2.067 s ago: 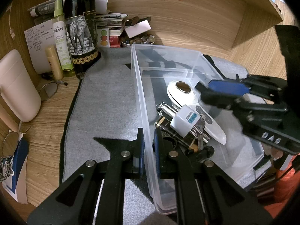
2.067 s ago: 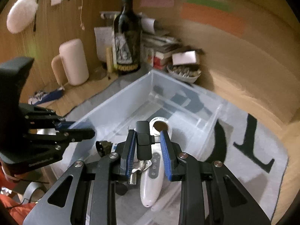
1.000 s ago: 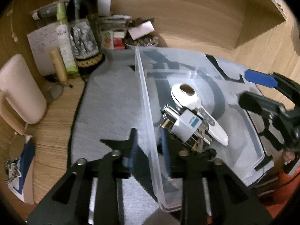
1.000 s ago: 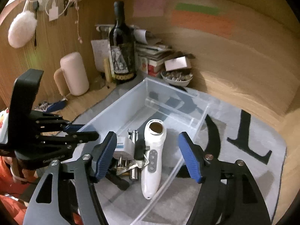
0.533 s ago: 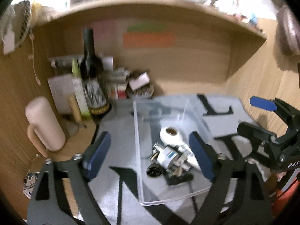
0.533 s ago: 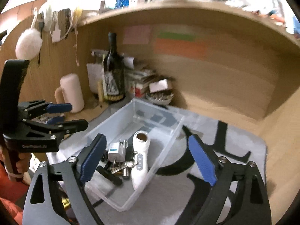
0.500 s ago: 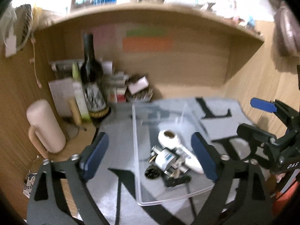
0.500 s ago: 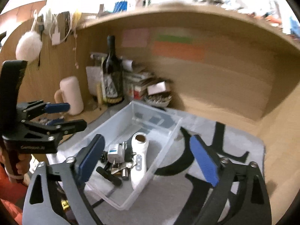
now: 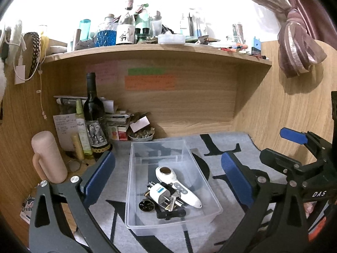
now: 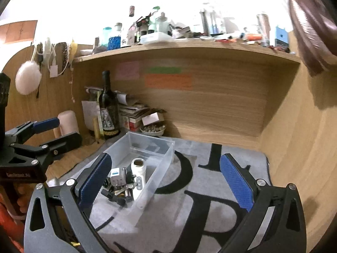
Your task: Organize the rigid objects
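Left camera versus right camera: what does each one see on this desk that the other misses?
Only the left view shows the right gripper, the knotted curtain and the small round black thing in the bin.

Only the right view shows the left gripper and a white pompom hanging on the wall.

Both show the clear bin holding a white handheld device, a white plug and keys, plus the wine bottle and pink mug.

Both wrist views raised, facing desk alcove, sharing clear bin [image 9: 134,181] [image 10: 166,154], perhaps equally far
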Demonstrator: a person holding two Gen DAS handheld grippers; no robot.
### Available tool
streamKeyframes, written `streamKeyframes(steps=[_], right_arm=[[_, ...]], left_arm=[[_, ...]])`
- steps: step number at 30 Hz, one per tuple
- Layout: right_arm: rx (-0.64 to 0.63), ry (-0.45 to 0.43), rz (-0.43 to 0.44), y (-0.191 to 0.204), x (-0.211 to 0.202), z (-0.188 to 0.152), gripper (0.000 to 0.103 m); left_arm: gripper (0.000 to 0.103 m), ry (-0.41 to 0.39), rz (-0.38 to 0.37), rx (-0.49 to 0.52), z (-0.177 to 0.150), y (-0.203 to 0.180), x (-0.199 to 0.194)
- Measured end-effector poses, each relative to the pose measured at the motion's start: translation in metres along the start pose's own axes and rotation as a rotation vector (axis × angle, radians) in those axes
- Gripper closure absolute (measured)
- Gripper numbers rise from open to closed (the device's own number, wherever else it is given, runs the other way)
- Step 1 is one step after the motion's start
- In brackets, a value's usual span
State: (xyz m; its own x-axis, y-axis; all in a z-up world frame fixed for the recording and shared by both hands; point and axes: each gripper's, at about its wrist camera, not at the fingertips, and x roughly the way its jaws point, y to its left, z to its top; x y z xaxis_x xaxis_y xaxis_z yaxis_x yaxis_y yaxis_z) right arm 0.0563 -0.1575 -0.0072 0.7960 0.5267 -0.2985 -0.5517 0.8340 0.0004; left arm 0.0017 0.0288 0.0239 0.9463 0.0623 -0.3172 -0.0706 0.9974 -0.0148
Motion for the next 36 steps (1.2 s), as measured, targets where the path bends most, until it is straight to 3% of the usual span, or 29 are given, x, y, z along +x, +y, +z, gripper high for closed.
streamKeyframes(steps=[36], right_arm=[[0.012, -0.006, -0.014, 0.0029, -0.0053, -0.002, 0.0]], left_arm=[[0.001, -0.013, -0.004, -0.015, -0.003, 0.0007, 0.003]])
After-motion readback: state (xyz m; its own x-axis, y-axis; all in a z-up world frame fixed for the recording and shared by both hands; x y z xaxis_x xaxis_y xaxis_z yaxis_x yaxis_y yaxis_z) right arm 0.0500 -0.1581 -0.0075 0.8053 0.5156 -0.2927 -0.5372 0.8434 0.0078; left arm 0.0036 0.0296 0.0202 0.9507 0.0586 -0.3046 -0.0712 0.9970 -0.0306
